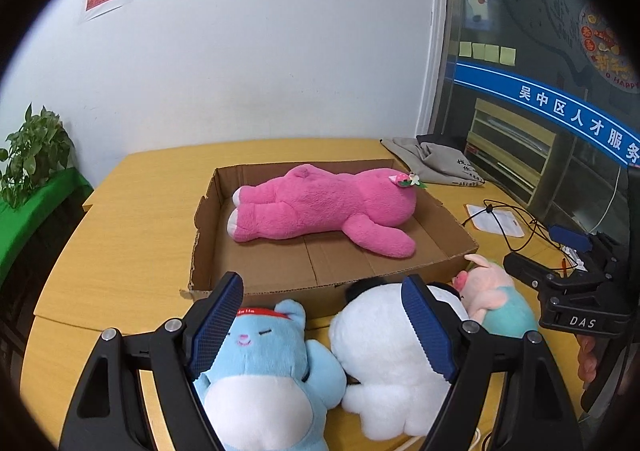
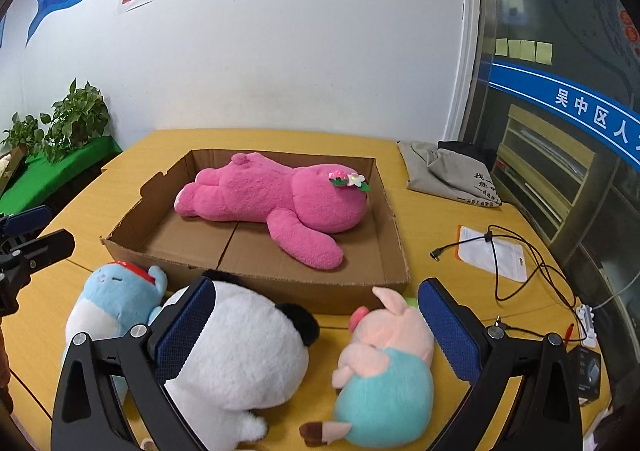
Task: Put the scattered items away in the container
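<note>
Left wrist view shows my left jaws spread wide with nothing pinched between them. The blue plush lies just under and slightly inside the left-hand pad, its head toward the cardboard box and its belly back toward me, so its long axis runs roughly along my pointing line. The white plush sits under the right-hand pad, bulky and rounded, beside the blue one and touching it.

From the right wrist, my right jaws also stand spread and empty. The white plush shows under the left-hand pad there, and the pig plush in its teal outfit lies just inside the right-hand pad, snout toward the box, body trailing back toward me.

Beyond both sets of jaws the box rests on the yellow bench, open-topped, with the pink plush already lying inside, stretched crosswise to my pointing line.

I judge the left hand nearer the blue plush and the right hand nearer the pig; the white one sits between, reachable by either. Three toys remain outside. A drop straight down onto the blue plush's body would likely straddle it across its narrow width.
</note>
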Available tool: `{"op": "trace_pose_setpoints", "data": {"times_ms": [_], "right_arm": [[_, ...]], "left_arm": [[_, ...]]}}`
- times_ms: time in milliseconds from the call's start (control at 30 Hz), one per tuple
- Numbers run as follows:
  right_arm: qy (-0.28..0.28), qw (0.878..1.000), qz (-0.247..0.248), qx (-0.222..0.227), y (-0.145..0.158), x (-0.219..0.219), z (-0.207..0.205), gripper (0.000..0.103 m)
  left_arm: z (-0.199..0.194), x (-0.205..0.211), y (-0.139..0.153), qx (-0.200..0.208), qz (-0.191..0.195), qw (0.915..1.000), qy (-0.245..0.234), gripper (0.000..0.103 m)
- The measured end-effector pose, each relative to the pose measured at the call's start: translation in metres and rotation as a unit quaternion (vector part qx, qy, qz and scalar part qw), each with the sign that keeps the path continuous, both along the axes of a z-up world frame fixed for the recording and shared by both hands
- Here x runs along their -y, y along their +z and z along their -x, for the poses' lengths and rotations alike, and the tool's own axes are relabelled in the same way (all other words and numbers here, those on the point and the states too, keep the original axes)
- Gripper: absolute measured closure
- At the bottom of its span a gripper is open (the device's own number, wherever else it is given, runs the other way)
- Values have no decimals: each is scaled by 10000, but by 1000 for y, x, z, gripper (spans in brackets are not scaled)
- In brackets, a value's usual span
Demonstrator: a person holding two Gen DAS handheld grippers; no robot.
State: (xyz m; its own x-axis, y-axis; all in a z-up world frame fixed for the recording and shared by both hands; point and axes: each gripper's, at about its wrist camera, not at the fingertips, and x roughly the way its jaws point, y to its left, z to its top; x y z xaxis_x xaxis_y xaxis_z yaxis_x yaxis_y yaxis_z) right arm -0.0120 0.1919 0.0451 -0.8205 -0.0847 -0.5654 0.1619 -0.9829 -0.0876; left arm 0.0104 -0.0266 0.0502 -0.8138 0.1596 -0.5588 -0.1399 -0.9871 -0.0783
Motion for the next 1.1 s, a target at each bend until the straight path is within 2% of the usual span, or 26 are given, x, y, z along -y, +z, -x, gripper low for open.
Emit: {"op": "trace_pose_setpoints", "data": {"times_ms": [567, 767, 867, 967, 1100], "right_arm": [[-37, 10000, 43, 68, -2, -4, -14, 0], [134, 9998, 113, 122, -7, 4, -15, 0], [450, 9986, 194, 221, -15, 19, -18, 0], [1083, 9931, 295, 339, -27, 47, -27, 0], [1966, 9765, 544, 689, -53, 93, -36, 0]], "left_arm": [[-11, 0, -5, 40, -46, 9999, -102, 22], [-10, 16, -15, 178, -238, 9995, -141, 22], [-10, 35, -26, 304, -333, 9990, -59, 22], [-5, 57, -38, 528, -452, 9976, 58, 22], [4, 84, -57, 818, -600, 9948, 119, 22]]}}
